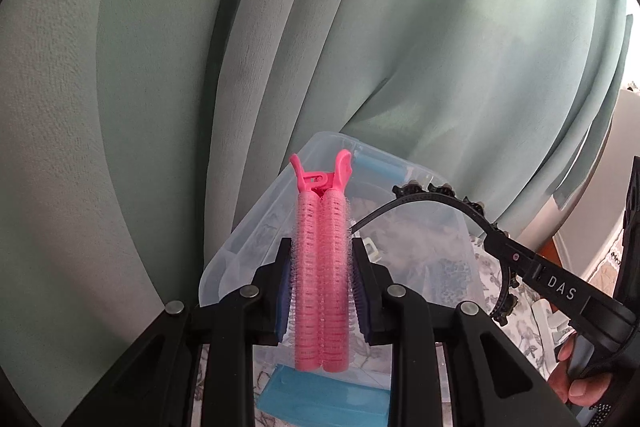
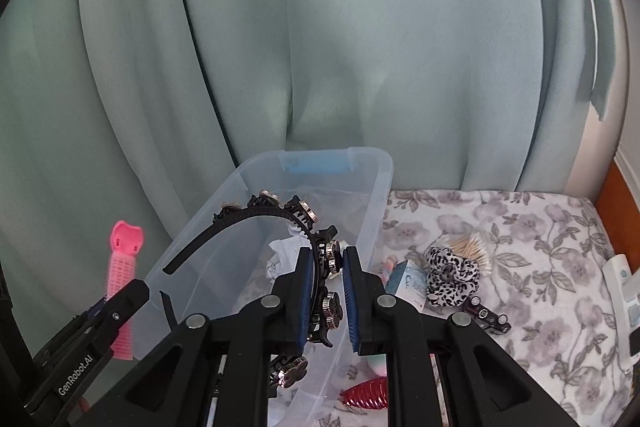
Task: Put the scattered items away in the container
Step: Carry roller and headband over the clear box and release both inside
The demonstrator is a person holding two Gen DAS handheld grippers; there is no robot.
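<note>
Two claws, both loaded. Your left claw [image 1: 320, 283] is clamped on the pink hair roller clip [image 1: 322, 267]; the pads squeeze its two barrels mid-length, and the clip's handle end sticks out forward over the near-left wall of the clear plastic container [image 2: 372, 187]. Your right claw [image 2: 328, 291] is clenched tight on the black studded headband [image 2: 320, 251]. The band runs edge-on between the pads, and its free arc sweeps up and left above the container's open mouth.

The container sits on a floral-print cloth [image 2: 520, 267], with its far end against the green curtain [image 2: 320, 47]. Crumpled white paper [image 2: 280, 251] lies inside it, and most of its floor looks bare.

To the right of the container, on the cloth, lies a cluster: a small blue box [image 2: 408, 283], a leopard-print scrunchie [image 2: 450, 275], cotton swabs [image 2: 472, 245] and a dark small item [image 2: 486, 315] I can't identify. A red ridged object [image 2: 366, 393] lies just outside the near wall, under your right claw. The rest of the cloth further right is open. The left claw is just beside the container's left wall.
</note>
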